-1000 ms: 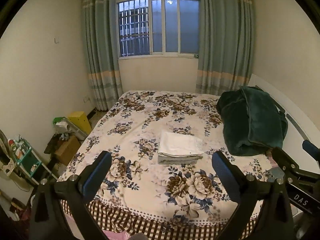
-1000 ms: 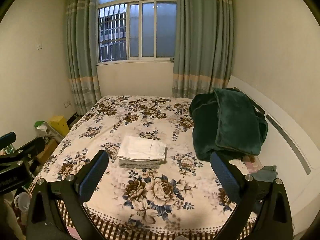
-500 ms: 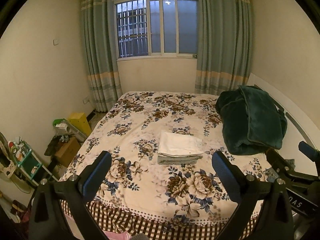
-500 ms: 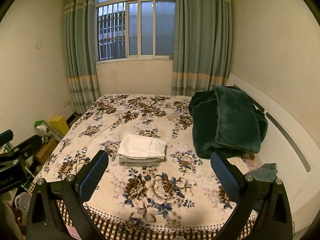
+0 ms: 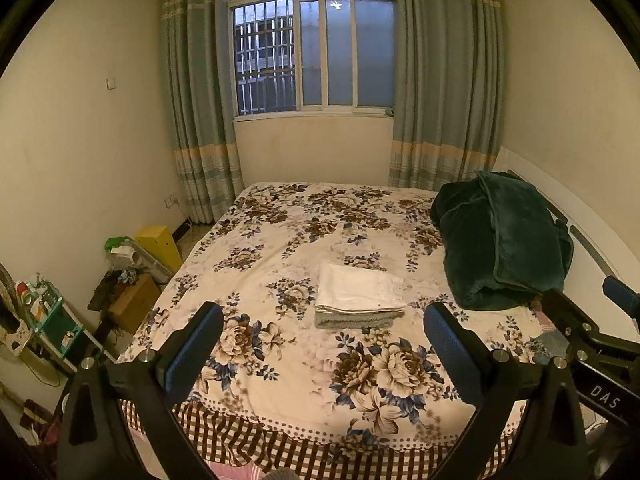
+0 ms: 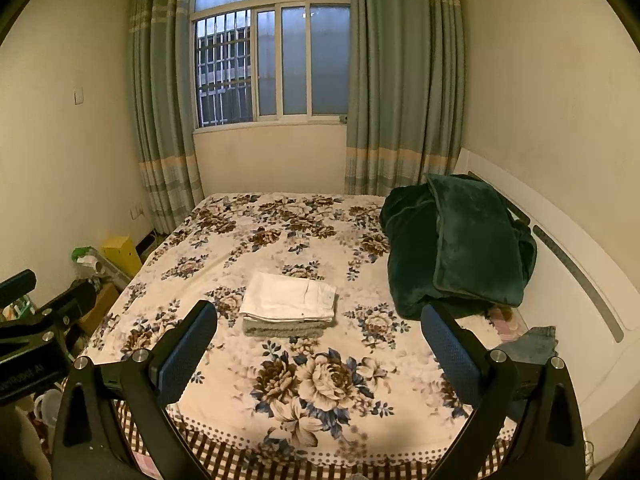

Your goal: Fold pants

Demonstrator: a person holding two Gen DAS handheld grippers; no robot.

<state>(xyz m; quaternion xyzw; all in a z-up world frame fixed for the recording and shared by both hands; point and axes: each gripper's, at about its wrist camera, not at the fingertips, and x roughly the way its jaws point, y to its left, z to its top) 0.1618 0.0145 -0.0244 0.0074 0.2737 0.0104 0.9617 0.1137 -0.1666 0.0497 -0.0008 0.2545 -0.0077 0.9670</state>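
White pants (image 5: pixel 358 292) lie folded in a flat rectangle on top of a folded grey garment (image 5: pixel 356 322), in the middle of the floral bed (image 5: pixel 280 364). The stack also shows in the right wrist view (image 6: pixel 289 300). My left gripper (image 5: pixel 324 344) is open and empty, held back near the foot of the bed, well short of the stack. My right gripper (image 6: pixel 320 344) is open and empty too, at a similar distance. Each gripper shows at the edge of the other's view.
A dark green blanket (image 5: pixel 500 240) is heaped on the bed's right side by the white headboard (image 6: pixel 580 292). A blue cloth (image 6: pixel 532 344) lies at the bed's right corner. Boxes and a yellow bin (image 5: pixel 160 244) stand on the floor left of the bed.
Both grippers have drawn back and risen slightly; the bed and stack look a little farther. The folded stack has not moved. Both stay open.
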